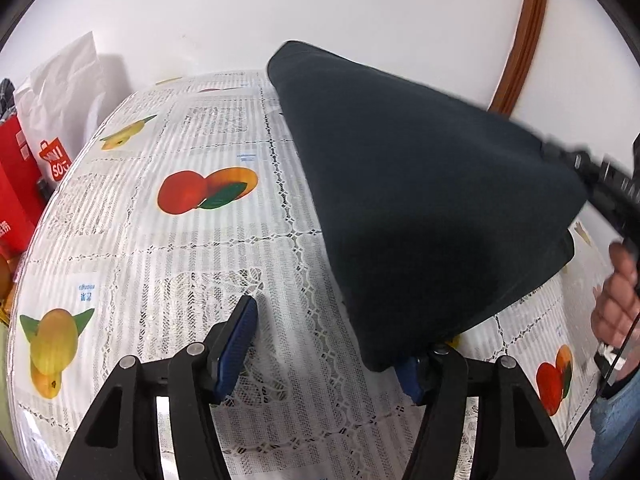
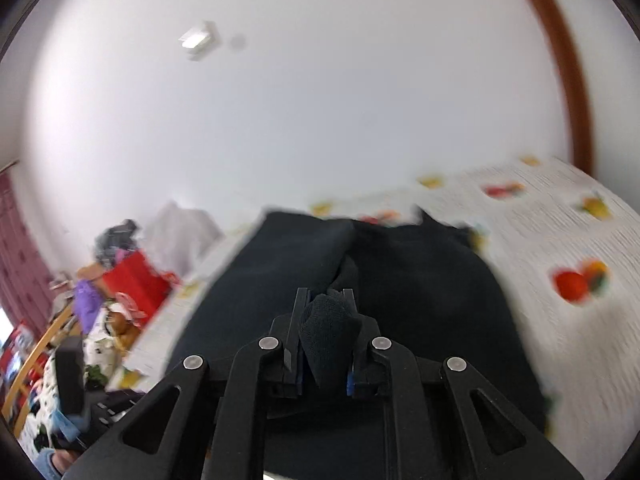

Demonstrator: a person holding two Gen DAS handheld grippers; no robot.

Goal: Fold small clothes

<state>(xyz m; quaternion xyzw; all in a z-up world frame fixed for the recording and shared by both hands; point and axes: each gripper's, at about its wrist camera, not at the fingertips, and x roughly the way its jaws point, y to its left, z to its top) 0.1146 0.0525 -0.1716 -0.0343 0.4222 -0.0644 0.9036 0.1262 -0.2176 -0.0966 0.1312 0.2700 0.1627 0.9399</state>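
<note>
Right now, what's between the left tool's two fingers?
In the left wrist view, only bare fruit-print tablecloth lies between the left tool's fingers; the dark garment drapes over the right-hand finger.

Left wrist camera looks steeply down, close over the tablecloth (image 1: pixel 192 264); right wrist camera faces shallower toward the wall (image 2: pixel 320 100); both share the dark garment (image 1: pixel 420 200) at twelve o'clock.

A table (image 1: pixel 192 248) under a white lace cloth printed with fruit stands against a plain white wall (image 1: pixel 320 12). A curved brown wooden frame (image 1: pixel 524 36) rises along the wall beyond the table's right end. Off its left end sit a red bag (image 1: pixel 16 168) and white paper bag (image 1: pixel 64 80). A pinkish curtain (image 2: pixel 16 240), seemingly, hangs farther left.
</note>
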